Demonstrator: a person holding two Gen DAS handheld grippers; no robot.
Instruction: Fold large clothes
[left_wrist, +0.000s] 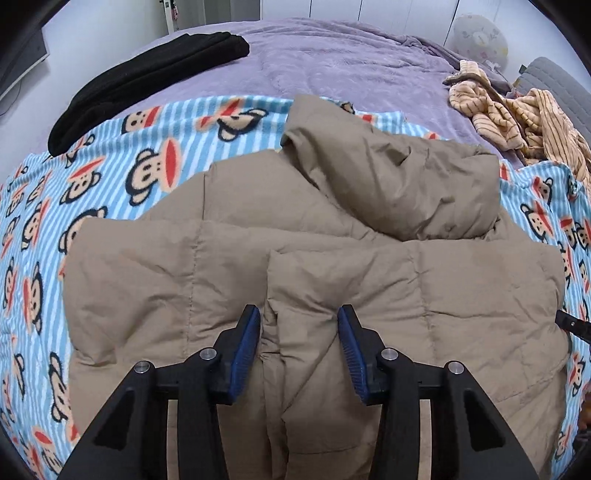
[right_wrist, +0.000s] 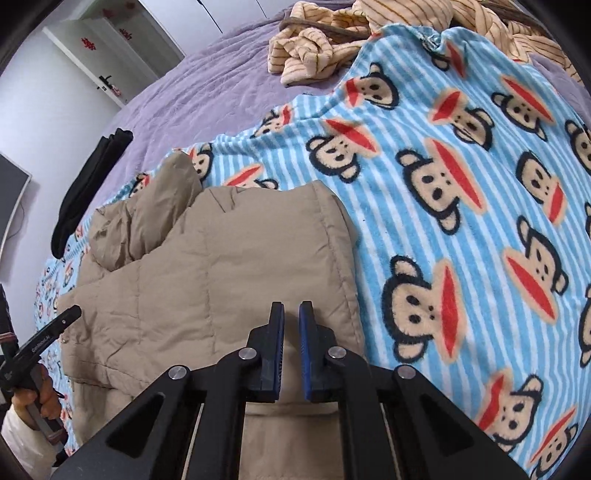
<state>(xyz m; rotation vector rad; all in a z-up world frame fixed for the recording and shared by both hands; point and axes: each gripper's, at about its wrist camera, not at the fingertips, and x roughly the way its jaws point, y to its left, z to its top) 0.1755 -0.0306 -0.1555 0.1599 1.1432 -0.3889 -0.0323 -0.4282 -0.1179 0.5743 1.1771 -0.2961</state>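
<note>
A tan puffer jacket lies folded on a blue striped monkey-print blanket; its hood or sleeve is bunched at the far side. My left gripper is open just above the jacket's near middle, its blue pads either side of a raised fold. In the right wrist view the jacket fills the lower left on the blanket. My right gripper hovers over the jacket's right edge, jaws nearly closed with a narrow gap and nothing between them. The left gripper and hand show at far left.
The blanket lies on a purple bedspread. A folded black garment lies at the back left. A crumpled tan striped garment lies at the back right, also in the right wrist view. A grey pillow is at the far right.
</note>
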